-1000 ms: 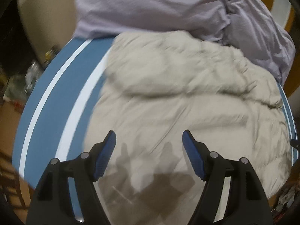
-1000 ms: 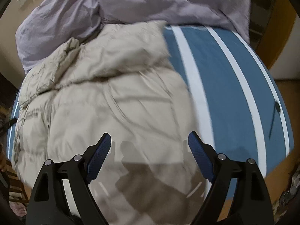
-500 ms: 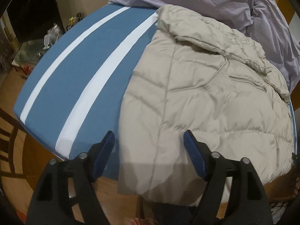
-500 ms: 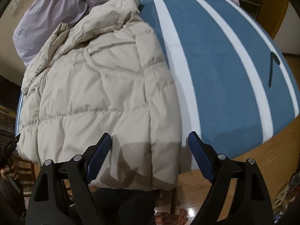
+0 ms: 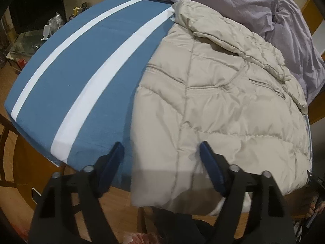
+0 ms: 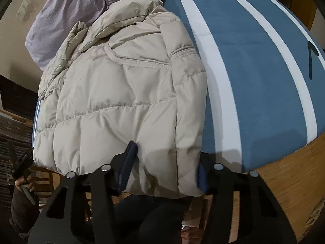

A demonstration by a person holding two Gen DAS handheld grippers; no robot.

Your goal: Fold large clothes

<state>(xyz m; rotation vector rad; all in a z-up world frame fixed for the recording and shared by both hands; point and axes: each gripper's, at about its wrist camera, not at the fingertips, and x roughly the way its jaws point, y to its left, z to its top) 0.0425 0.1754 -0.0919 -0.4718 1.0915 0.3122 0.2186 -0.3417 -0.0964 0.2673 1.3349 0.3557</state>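
A beige puffer jacket (image 5: 223, 105) lies folded on a blue surface with white stripes (image 5: 81, 77), its hem hanging over the near edge. My left gripper (image 5: 161, 158) is open, its fingers straddling the jacket's left hem edge. In the right wrist view the jacket (image 6: 121, 93) fills the left half, with the striped surface (image 6: 254, 77) to its right. My right gripper (image 6: 165, 162) is open around the jacket's right hem corner, the right finger partly hidden behind the fabric.
A lilac duvet (image 5: 233, 2) is bunched at the far edge and also shows in the right wrist view (image 6: 67, 20). A small dark object (image 6: 311, 59) lies on the blue surface at right. Wooden floor (image 6: 280, 183) lies below the near edge.
Both grippers have pulled back and lowered from above the jacket to its near hem, staying open. The jacket now lies flat, its hem between the fingers.
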